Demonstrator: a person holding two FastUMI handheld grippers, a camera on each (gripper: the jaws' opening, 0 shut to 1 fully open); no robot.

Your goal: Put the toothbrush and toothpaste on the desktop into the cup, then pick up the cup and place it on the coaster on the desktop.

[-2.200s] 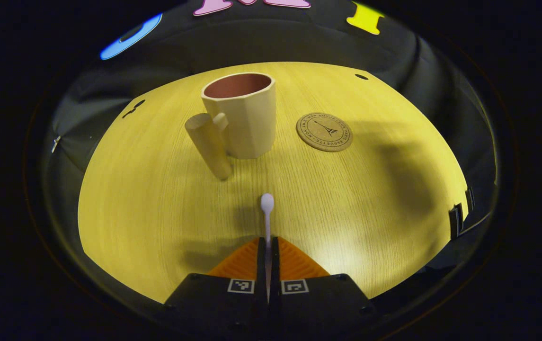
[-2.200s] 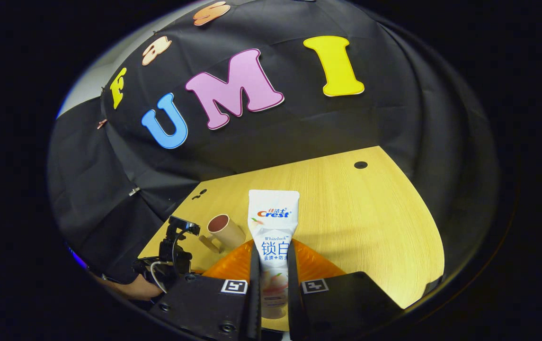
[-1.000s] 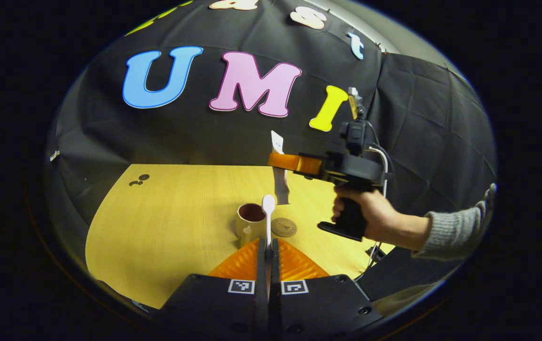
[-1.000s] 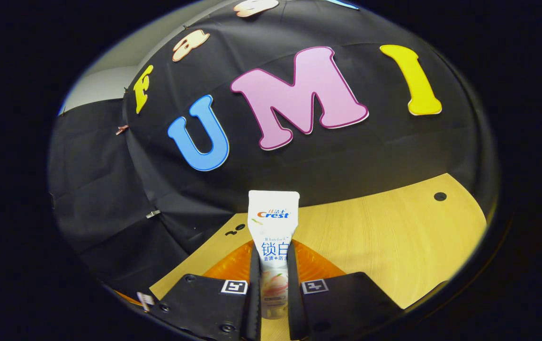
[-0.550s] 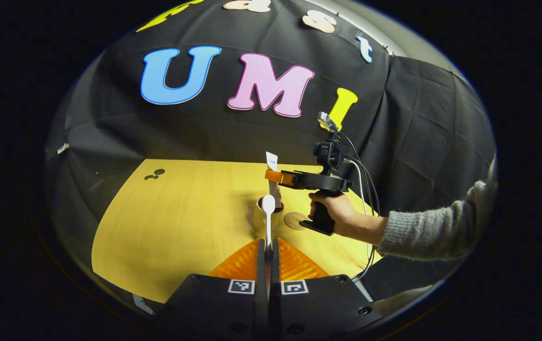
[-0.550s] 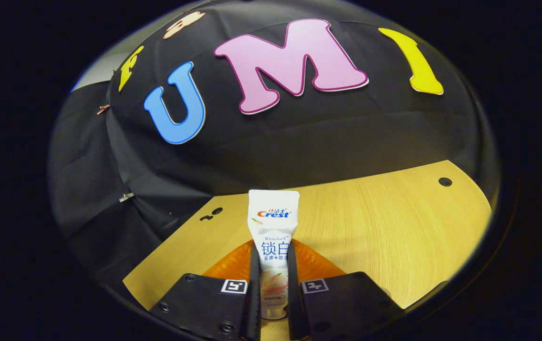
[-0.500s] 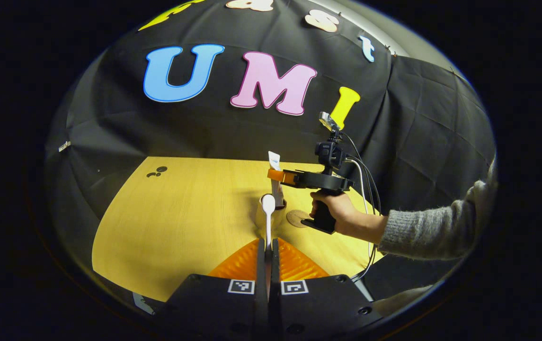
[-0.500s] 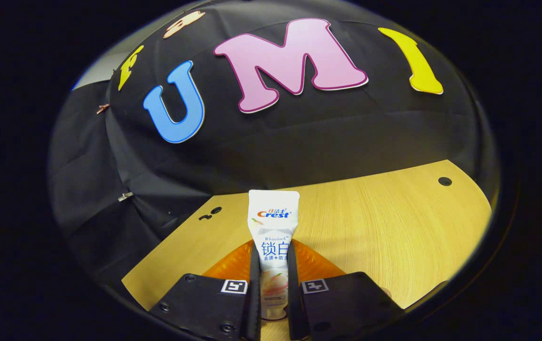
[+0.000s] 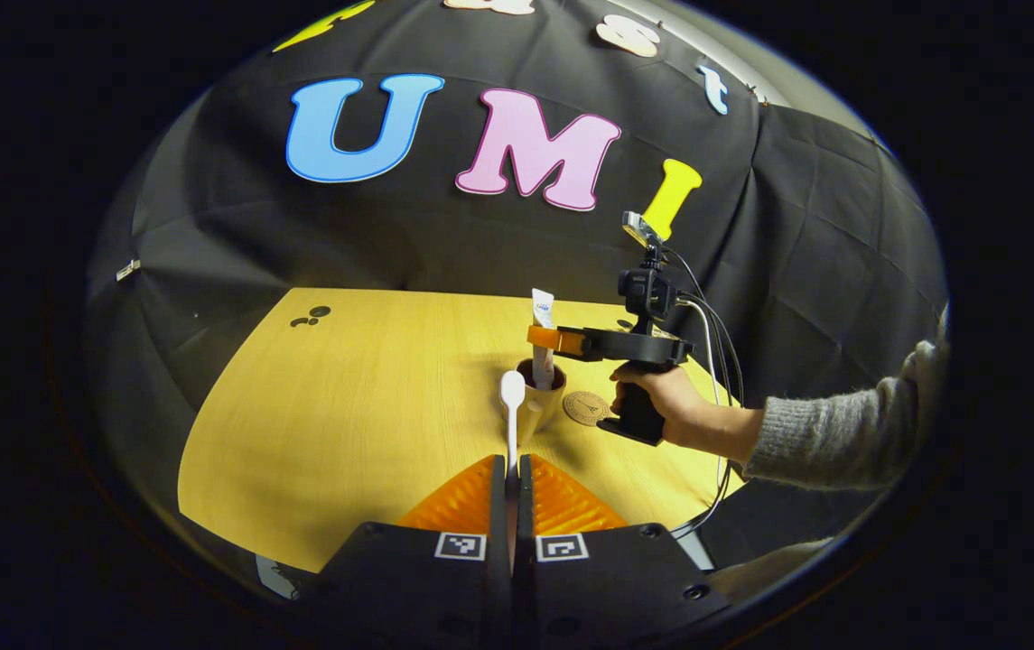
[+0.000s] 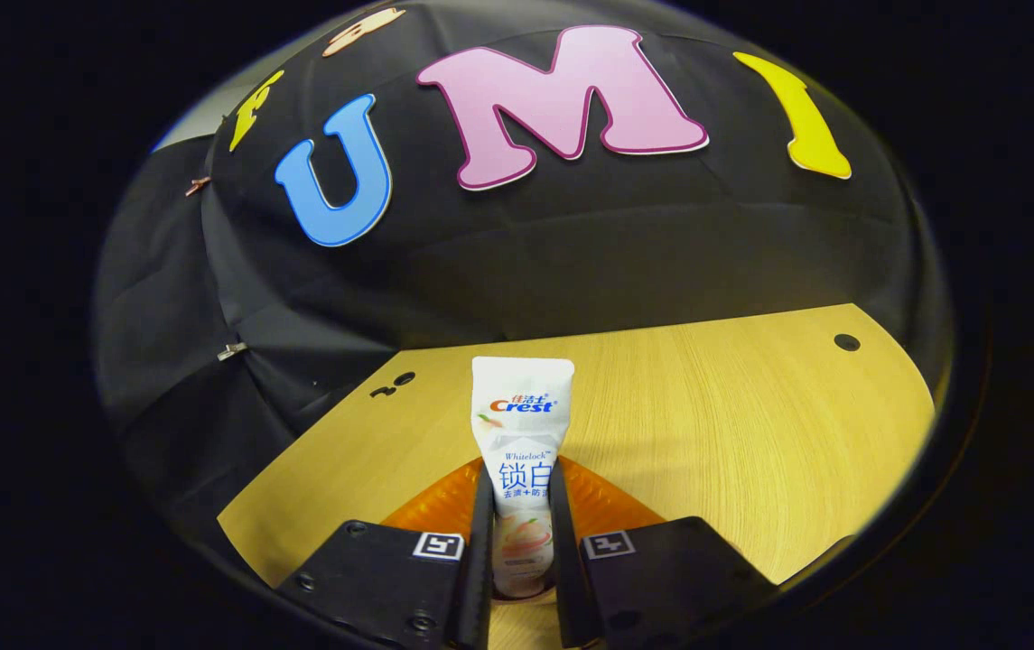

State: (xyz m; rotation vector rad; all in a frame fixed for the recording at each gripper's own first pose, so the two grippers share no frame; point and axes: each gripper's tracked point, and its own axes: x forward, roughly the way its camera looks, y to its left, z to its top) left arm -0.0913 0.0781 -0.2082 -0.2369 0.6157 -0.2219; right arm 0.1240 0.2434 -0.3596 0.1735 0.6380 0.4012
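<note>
Looking along my left gripper [image 9: 509,469], I am pinching the toothbrush [image 9: 511,408] between both fingers, its white rounded end pointing forward above the bench [image 9: 345,397]. Farther off, my right hand [image 9: 666,408] is holding the right gripper [image 9: 545,338] level over the cup [image 9: 542,406], and the toothpaste [image 9: 542,341] is hanging upright in it with its lower end down inside the cup's mouth. The coaster [image 9: 585,407] is lying just beside the cup on its right, bare.

Turning to the right gripper view, I am clamping the right gripper [image 10: 522,551] on the toothpaste [image 10: 521,451], both fingers pressing its lower body while its flat crimped end is standing ahead over the bench [image 10: 733,424].
</note>
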